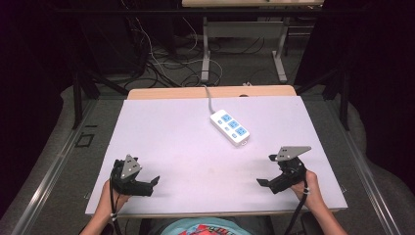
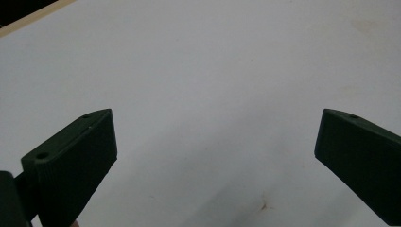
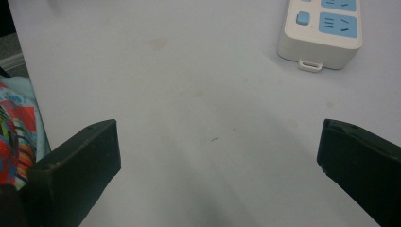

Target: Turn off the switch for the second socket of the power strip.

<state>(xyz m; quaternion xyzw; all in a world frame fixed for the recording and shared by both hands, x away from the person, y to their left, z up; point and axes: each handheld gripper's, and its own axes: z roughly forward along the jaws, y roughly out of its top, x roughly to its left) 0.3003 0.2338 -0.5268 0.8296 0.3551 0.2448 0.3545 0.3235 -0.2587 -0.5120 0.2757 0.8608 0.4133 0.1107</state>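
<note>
A white power strip (image 1: 230,127) with blue sockets lies on the white tabletop (image 1: 176,132), its grey cable running to the far edge. Its near end (image 3: 321,35) sits at the top right of the right gripper view. My left gripper (image 1: 155,185) rests near the table's front left, held in a hand, and points toward the middle. In its own view the left gripper (image 2: 215,142) stands open over bare table. My right gripper (image 1: 263,177) sits at the front right, a short way from the strip, and its jaws are wide apart in its own view (image 3: 217,151) with nothing between them.
The person's colourful shirt (image 3: 16,127) shows at the table's near edge. A wooden strip (image 1: 210,92) borders the far edge. Beyond it stand desk legs (image 1: 205,54) and tangled cables on the floor. Dark curtains close in both sides.
</note>
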